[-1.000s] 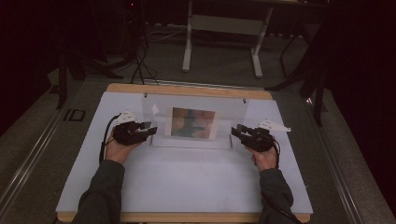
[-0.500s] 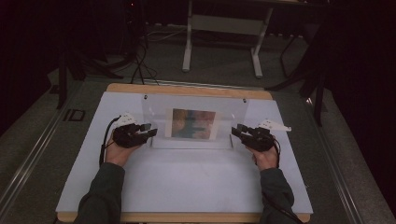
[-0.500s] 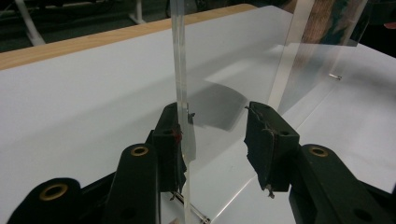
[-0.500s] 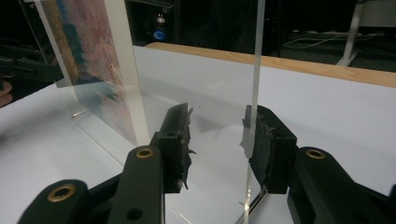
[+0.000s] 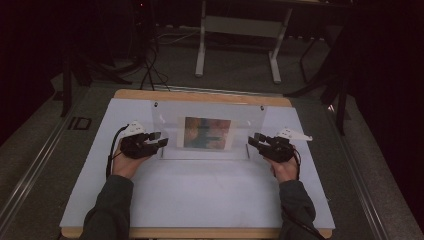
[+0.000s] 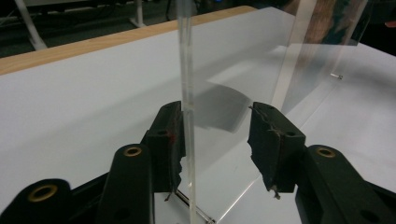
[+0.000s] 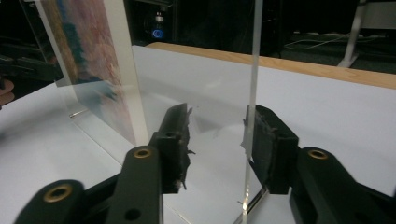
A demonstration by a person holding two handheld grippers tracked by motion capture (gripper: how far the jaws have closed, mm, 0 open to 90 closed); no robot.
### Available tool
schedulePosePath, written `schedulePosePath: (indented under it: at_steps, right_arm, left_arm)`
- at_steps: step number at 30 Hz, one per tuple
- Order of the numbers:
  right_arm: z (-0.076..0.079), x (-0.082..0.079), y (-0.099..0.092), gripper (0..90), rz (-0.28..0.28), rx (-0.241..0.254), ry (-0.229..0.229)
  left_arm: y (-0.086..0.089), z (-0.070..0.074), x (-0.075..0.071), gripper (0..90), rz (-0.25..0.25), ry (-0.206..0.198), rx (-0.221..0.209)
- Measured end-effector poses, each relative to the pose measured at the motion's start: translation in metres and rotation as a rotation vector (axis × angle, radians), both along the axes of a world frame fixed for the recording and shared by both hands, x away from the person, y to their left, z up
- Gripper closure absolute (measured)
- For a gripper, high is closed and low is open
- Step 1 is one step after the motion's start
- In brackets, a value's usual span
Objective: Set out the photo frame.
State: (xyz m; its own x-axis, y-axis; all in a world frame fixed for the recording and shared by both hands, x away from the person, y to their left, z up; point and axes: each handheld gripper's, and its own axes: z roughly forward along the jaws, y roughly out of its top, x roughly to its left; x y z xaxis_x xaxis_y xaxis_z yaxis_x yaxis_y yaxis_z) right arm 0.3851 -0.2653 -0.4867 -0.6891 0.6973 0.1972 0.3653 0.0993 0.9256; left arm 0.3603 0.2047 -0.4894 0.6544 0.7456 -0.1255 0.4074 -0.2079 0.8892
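A clear acrylic panel (image 5: pixel 170 120) stands upright on the white table, with a colourful picture (image 5: pixel 207 133) at its middle. My left gripper (image 5: pixel 162 140) is at the panel's left end and my right gripper (image 5: pixel 254 140) at its right end. In the left gripper view the panel's edge (image 6: pixel 186 70) rises between the jaws of the left gripper (image 6: pixel 217 135), close to one pad, the other well apart. In the right gripper view the edge (image 7: pixel 254 70) stands by one pad of the right gripper (image 7: pixel 217 135). Both pairs of jaws have just been opening and are open around the panel.
The white table top (image 5: pixel 200 195) lies between my forearms and the wooden front edge. A wooden strip (image 5: pixel 200 96) runs along the far side. Behind the table are a dark floor, cables and a metal stand (image 5: pixel 240 30).
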Motion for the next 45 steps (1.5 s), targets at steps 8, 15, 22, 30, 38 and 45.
schedulePosePath:
  at_steps: [8,15,22,30,38,45]
  right_arm:
    - [0.0,-0.002,-0.009,51.6,-0.003,0.001,0.003]
    - [0.001,-0.006,-0.016,51.4,-0.011,-0.003,0.003]
    - [-0.001,-0.009,-0.027,52.4,-0.038,-0.008,0.013]
    - [-0.006,-0.01,-0.04,53.0,-0.083,-0.011,0.03]
    - [-0.012,-0.01,-0.044,53.3,-0.132,-0.038,0.054]
    - [-0.017,-0.012,-0.048,53.3,-0.167,-0.067,0.072]
  left_arm:
    - [0.007,0.0,-0.003,51.3,0.015,-0.007,-0.022]
    - [0.015,0.001,-0.007,52.0,0.031,-0.011,-0.035]
    - [0.021,0.0,-0.012,53.6,0.052,-0.013,-0.034]
    - [0.029,-0.006,-0.017,54.1,0.099,0.002,-0.032]
    - [0.037,-0.015,-0.02,54.3,0.151,0.03,0.008]
    - [0.045,-0.024,-0.022,54.3,0.197,0.052,0.027]
